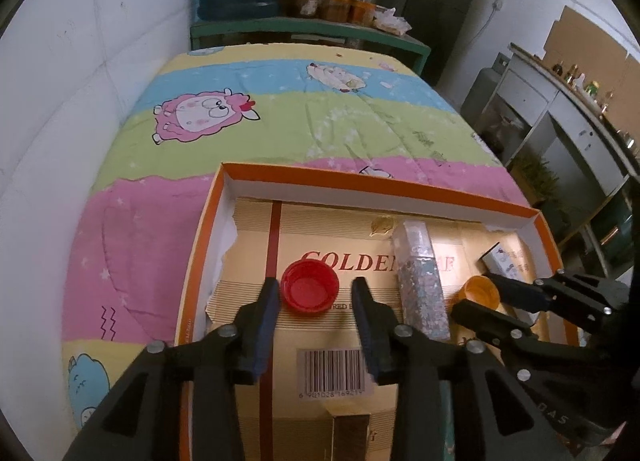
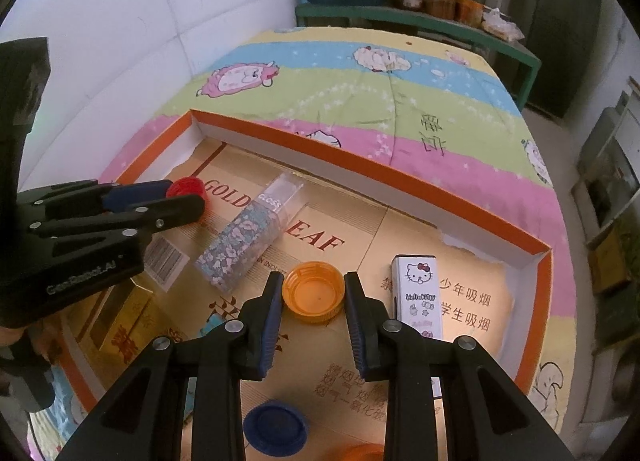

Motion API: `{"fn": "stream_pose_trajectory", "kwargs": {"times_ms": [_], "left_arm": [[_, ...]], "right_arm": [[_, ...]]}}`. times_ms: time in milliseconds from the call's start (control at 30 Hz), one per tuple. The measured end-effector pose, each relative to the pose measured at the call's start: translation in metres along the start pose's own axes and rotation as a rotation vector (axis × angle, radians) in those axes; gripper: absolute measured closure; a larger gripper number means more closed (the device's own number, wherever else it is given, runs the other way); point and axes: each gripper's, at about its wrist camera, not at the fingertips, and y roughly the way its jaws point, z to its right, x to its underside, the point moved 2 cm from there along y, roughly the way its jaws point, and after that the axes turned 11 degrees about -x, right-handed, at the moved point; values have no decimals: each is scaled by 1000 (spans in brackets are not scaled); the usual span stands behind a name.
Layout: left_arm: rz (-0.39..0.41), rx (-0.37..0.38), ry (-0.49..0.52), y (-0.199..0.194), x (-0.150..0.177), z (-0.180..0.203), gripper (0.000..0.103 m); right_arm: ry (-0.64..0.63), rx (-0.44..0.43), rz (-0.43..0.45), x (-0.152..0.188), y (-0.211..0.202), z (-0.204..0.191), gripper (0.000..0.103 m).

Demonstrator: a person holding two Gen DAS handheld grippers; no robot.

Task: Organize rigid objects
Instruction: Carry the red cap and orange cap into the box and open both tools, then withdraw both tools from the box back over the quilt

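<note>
We see only the top of an orange cap [image 2: 362,453], cut by the right wrist view's bottom edge. The left gripper [image 2: 188,197] hides part of the red cap [image 2: 188,185].

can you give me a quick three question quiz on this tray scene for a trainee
1. True or false: the red cap lies with its open side up, between the fingers of the left gripper.
2. Which thing sits between the fingers of the right gripper?
A. the blue cap
B. the orange cap
C. the Hello Kitty box
3. Fill in: the flowered gloss box lies on its ____ on the cardboard lining of the tray.

Key
1. True; there is a gap on both sides, so the cap is not gripped.
2. B
3. side
</note>
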Motion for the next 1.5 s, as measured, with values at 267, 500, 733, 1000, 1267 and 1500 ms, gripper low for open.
{"fn": "stream_pose_trajectory", "kwargs": {"times_ms": [267, 500, 733, 1000, 1267, 1500], "left_arm": [[6, 7, -10, -3, 0, 0, 55], [21, 10, -17, -11, 0, -2, 55], [50, 14, -13, -28, 1, 1, 55], [69, 15, -8, -47, 5, 3, 55], [95, 24, -2, -73, 15, 6, 55], [132, -5, 11, -98, 26, 8, 55]], "right_arm": [[0, 12, 3, 1, -1, 0, 59], [4, 5, 16, 3, -7, -1, 59], [3, 1, 32, 5, -16, -4, 59], [-8, 4, 51, 7, -32, -14, 59], [-12, 5, 78, 12, -55, -25, 59], [-11, 4, 98, 22, -75, -36, 59]]}}
